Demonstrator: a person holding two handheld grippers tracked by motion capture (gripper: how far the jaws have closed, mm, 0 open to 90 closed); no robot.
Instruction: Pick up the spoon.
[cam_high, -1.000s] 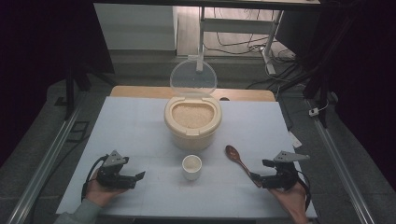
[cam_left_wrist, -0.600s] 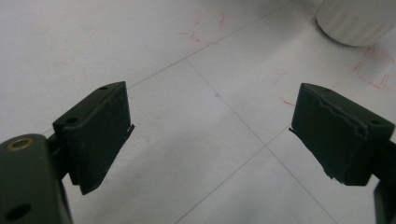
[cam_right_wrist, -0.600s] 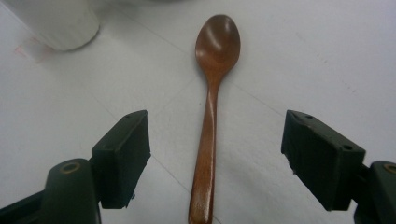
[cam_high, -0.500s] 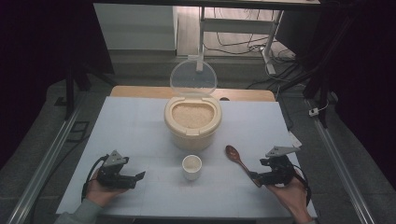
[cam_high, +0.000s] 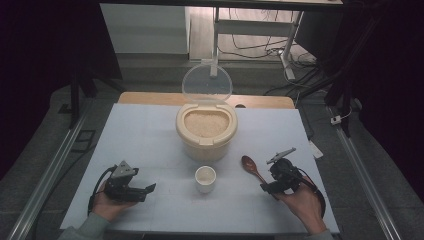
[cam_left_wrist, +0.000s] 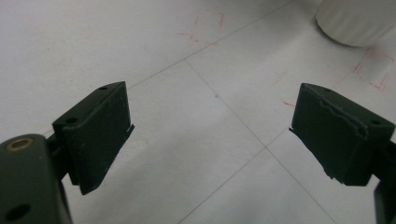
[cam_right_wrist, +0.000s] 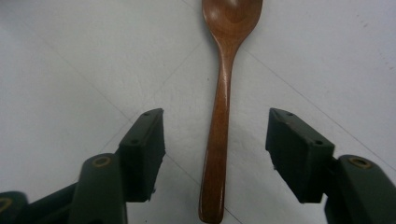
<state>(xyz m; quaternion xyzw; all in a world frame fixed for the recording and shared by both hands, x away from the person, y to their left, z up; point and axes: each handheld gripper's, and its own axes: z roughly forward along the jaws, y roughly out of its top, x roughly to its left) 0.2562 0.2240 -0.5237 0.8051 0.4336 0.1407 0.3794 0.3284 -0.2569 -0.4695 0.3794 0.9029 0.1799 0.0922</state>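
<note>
From the high view, we watch the right gripper swing in over the tail of the wooden spoon, where a second ago it sat further out to the right, side-on to the handle. The spoon lies flat on the white table, bowl pointing toward the rice container with its clear lid standing open, and the small white cup sits just in front of that. The left gripper rests where it was, near the table's front left. In the left gripper view, we see its jaws spread wide over bare tabletop with nothing between them, the cup off at the upper right corner. Now the right gripper view: the spoon runs straight up the middle, its handle between the two jaws, which have just been closing, yet there is clear space on both sides and neither pad touches wood. We judge the pick-up is lined up but not made; the squeeze has to finish before any scooping of rice.
</note>
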